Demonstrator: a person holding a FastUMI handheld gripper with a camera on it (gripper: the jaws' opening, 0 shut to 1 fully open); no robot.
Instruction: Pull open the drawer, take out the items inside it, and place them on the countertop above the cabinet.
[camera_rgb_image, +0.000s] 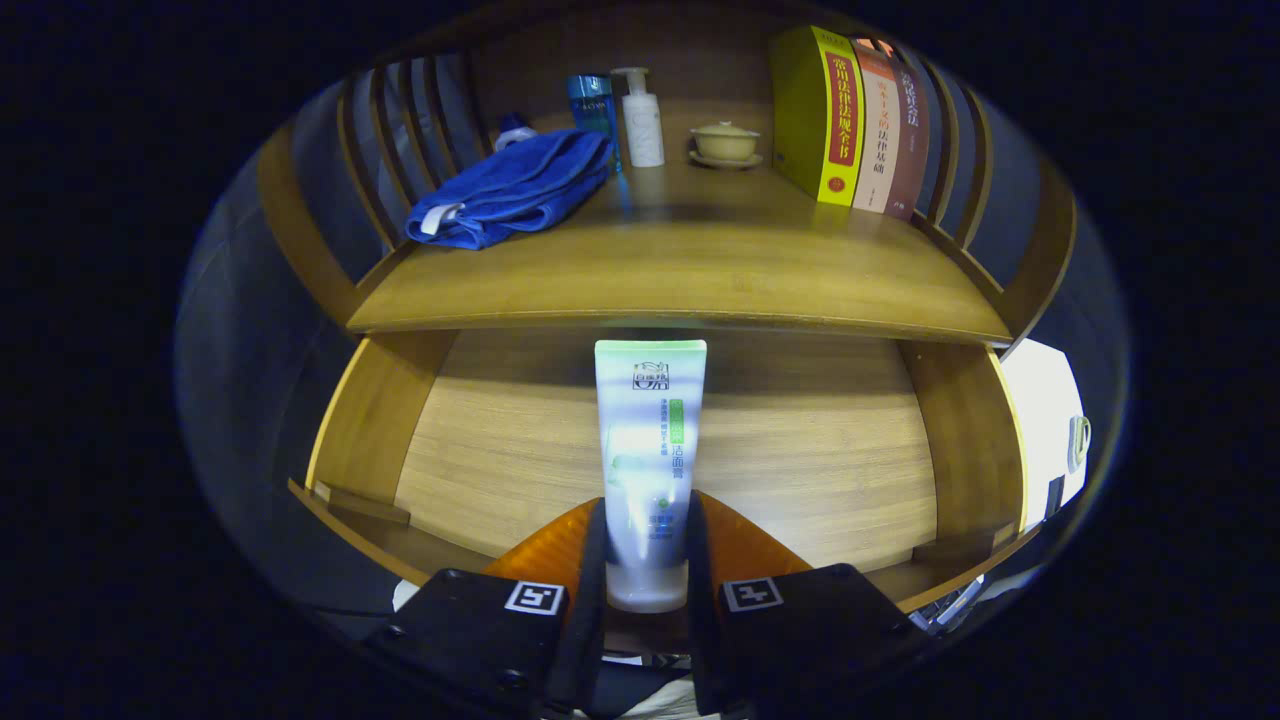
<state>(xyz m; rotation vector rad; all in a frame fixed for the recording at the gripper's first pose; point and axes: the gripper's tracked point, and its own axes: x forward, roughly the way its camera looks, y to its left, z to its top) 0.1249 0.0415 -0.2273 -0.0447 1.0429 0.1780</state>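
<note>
- Gripper (646, 560): your two fingers are closed on the cap end of the tube (650, 450), one pressing each side, so the tube is held and not merely framed.
- Tube: a pale squeeze tube with a white cap, seated cap-first between the fingers; its flat crimped end points straight ahead, away from you.
- Long axis: it runs in line with the fingers, forward from the grip, with no visible lean to either side.
- Drawer (380, 420): already pulled open, its wooden floor lying under and beyond the tube; whether the tube is clear of that floor cannot be told from this view. No other item shows on the visible floor.
- Countertop (700, 270): the wooden surface above the drawer; its front edge crosses just beyond the tube's crimped end.
- Deciding relation: the countertop lies ahead of and above the held tube, so the next move looks to call for a lift before any advance, lest the crimped end strike the front edge.
- Landing ground: the bare middle strip nearest the edge seems the likeliest place, between the folded blue towel (510, 190) and the standing books (850, 115).
- Further back: a pump bottle (641, 118) and a lidded cup (725, 142) stand well beyond that strip.
</note>
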